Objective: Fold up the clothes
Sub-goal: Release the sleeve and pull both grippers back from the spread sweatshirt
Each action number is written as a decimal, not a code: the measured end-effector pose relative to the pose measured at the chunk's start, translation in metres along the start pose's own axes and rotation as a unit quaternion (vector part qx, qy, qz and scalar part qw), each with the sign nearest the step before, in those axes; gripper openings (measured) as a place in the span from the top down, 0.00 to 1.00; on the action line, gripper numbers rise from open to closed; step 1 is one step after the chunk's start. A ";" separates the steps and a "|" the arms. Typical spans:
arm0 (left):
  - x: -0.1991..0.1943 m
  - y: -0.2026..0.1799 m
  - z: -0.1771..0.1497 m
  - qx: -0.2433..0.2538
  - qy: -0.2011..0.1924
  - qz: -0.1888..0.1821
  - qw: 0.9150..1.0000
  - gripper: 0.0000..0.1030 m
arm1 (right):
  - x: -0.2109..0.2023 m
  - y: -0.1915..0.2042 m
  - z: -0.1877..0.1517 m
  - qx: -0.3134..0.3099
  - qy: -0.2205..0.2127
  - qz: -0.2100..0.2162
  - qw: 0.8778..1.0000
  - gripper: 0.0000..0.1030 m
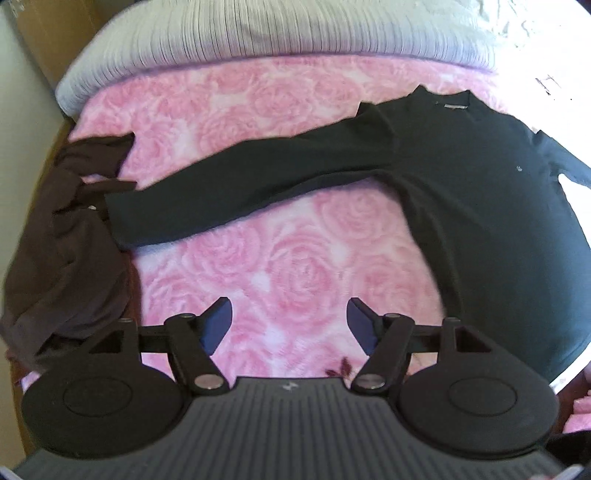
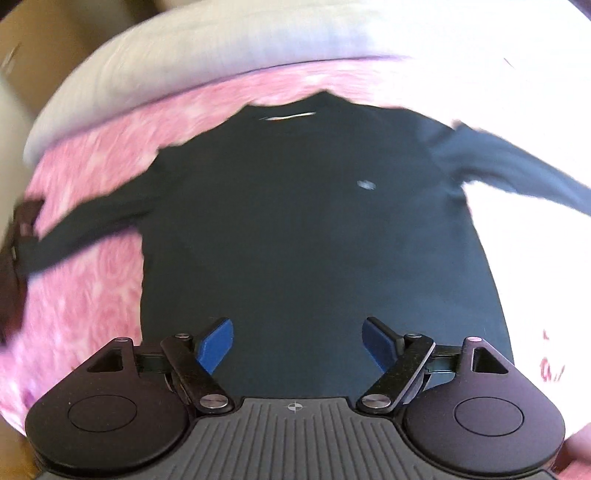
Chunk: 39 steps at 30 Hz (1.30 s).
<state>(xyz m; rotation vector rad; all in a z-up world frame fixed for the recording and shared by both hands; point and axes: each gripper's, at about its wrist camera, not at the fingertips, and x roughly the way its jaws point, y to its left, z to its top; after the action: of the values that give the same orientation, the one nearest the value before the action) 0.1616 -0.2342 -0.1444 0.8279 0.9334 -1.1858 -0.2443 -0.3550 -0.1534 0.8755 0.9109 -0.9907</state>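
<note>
Shirt flat on bed
Pillow behind it; second garment at left sleeve end, bed's left edge.

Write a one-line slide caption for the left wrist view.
Open left hand-held gripper above pink rose blanket, dark long-sleeved shirt spread flat, brown garment bunched at left.
</note>
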 end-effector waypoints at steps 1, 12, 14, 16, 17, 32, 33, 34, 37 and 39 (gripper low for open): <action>-0.007 -0.005 -0.003 0.002 -0.002 0.007 1.000 0.35 | -0.008 -0.011 -0.003 0.020 -0.003 0.001 1.000 0.22; -0.042 -0.051 -0.011 0.082 0.010 0.042 0.996 0.32 | -0.064 -0.093 -0.061 0.201 -0.021 0.018 0.979 0.21; -0.043 -0.058 -0.006 0.099 0.009 0.030 0.995 0.32 | -0.078 -0.093 -0.071 0.212 -0.026 0.002 0.977 0.21; -0.042 -0.061 0.001 0.116 -0.001 0.009 0.993 0.32 | -0.092 -0.085 -0.081 0.218 -0.036 -0.010 0.975 0.21; -0.041 -0.062 0.005 0.125 -0.006 0.000 0.992 0.32 | -0.099 -0.080 -0.086 0.217 -0.040 -0.019 0.975 0.21; -0.069 0.035 -0.013 0.322 -0.087 -0.064 0.940 0.31 | -0.150 0.128 -0.169 0.196 -0.104 -0.151 0.963 0.21; -0.071 0.044 -0.015 0.321 -0.087 -0.067 0.941 0.31 | -0.149 0.144 -0.171 0.187 -0.098 -0.157 0.965 0.21; -0.071 0.051 -0.017 0.318 -0.085 -0.070 0.942 0.31 | -0.149 0.157 -0.172 0.178 -0.093 -0.164 0.966 0.21; -0.072 0.063 -0.020 0.308 -0.081 -0.079 0.945 0.31 | -0.147 0.187 -0.175 0.158 -0.079 -0.179 0.968 0.21; -0.076 0.066 -0.023 0.304 -0.082 -0.091 0.945 0.31 | -0.145 0.201 -0.175 0.144 -0.076 -0.187 0.969 0.21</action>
<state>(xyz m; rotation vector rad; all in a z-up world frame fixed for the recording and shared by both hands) 0.2142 -0.1718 -0.0803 1.1235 0.5088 -1.7182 -0.1336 -0.0931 -0.0471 0.8705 0.8282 -1.5248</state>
